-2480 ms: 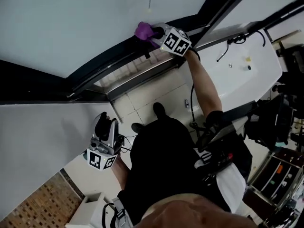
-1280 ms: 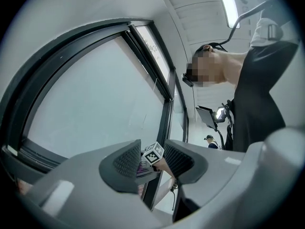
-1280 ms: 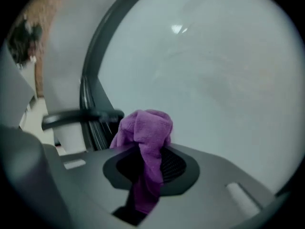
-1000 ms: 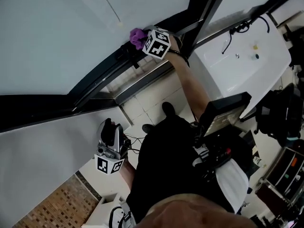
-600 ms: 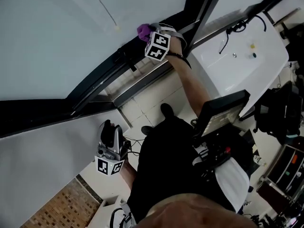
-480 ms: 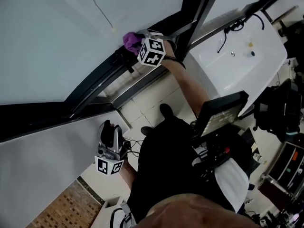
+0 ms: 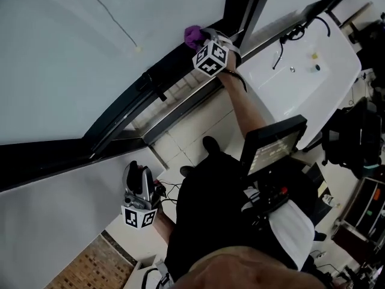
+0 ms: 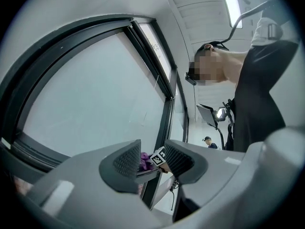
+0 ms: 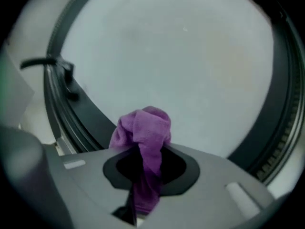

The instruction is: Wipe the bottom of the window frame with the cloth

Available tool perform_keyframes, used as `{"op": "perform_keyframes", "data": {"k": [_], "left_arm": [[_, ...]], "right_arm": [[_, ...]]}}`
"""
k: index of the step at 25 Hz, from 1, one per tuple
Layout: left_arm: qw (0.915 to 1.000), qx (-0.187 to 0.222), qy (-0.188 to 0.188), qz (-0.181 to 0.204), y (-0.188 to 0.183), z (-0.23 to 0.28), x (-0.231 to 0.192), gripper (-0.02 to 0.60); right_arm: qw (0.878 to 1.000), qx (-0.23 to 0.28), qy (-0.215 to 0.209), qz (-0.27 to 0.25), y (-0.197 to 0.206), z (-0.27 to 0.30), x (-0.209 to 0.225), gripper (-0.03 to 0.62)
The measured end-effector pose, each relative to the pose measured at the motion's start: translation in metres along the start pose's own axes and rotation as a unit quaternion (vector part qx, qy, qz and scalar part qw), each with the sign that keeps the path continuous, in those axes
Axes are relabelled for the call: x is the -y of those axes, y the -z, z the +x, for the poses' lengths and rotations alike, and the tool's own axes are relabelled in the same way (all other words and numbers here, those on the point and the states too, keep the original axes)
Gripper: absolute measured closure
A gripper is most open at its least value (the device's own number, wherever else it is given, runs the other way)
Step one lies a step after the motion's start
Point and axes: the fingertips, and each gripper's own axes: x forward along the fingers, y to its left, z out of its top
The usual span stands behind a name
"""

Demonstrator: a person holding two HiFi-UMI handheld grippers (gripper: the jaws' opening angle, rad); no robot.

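Your right gripper (image 9: 143, 165): jaws clamped shut on crumpled purple terry cloth (image 9: 143, 128). Cloth bunch bulged out just past jaw tips; thin tail trailed back between jaws. Bunch lay against dark bottom rail of window frame (image 9: 78, 111), directly ahead of jaws. Pale grey glass pane (image 9: 181, 56) filled view beyond.

Your left gripper (image 8: 151, 159): jaws stood moderately apart, nothing gripped between them. Through gap, far ahead, cloth and your right gripper showed small. Left gripper hung low, well apart from frame.
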Motion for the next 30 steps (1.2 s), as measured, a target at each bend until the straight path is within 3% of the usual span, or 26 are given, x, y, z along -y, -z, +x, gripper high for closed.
{"op": "perform_keyframes", "data": {"k": [2,4,5,8,13,17,21,24,27,30], "left_arm": [[1.0000,-0.003,0.009,0.000,0.000,0.009,0.000,0.422],[0.9998,-0.006,0.020,0.007,-0.001,0.019,0.004,0.422],[0.9996,-0.006,0.024,0.010,-0.003,0.021,0.007,0.422],[0.9995,-0.012,0.023,0.015,-0.004,0.020,0.012,0.422],[0.9995,-0.022,0.019,0.011,-0.001,0.017,0.016,0.422],[0.9995,-0.019,0.021,0.013,-0.002,0.018,0.014,0.422],[0.9994,-0.023,0.025,0.001,0.005,0.019,0.011,0.422],[0.9993,-0.020,0.033,-0.001,0.007,0.025,0.011,0.422],[0.9994,-0.016,0.031,-0.002,0.006,0.024,0.013,0.422],[0.9994,-0.015,0.029,-0.011,0.008,0.025,0.013,0.422]], "right_arm": [[0.993,0.077,-0.063,-0.068,-0.056,-0.009,-0.068,0.523],[0.978,0.098,-0.095,-0.158,-0.079,0.001,-0.118,0.523],[0.975,0.098,-0.098,-0.173,-0.077,0.007,-0.124,0.525],[0.984,0.088,-0.076,-0.135,-0.046,0.015,-0.083,0.525],[0.997,-0.009,0.031,-0.075,0.038,0.027,0.035,0.526],[0.990,-0.097,0.100,-0.015,0.076,0.031,0.091,0.525],[0.982,-0.096,0.110,-0.121,0.067,0.039,0.067,0.525],[0.973,-0.133,0.134,-0.134,0.088,0.044,0.090,0.528],[0.952,-0.192,0.143,-0.190,0.087,0.036,0.098,0.525],[0.921,-0.230,0.180,-0.259,0.083,0.042,0.111,0.523]]}}
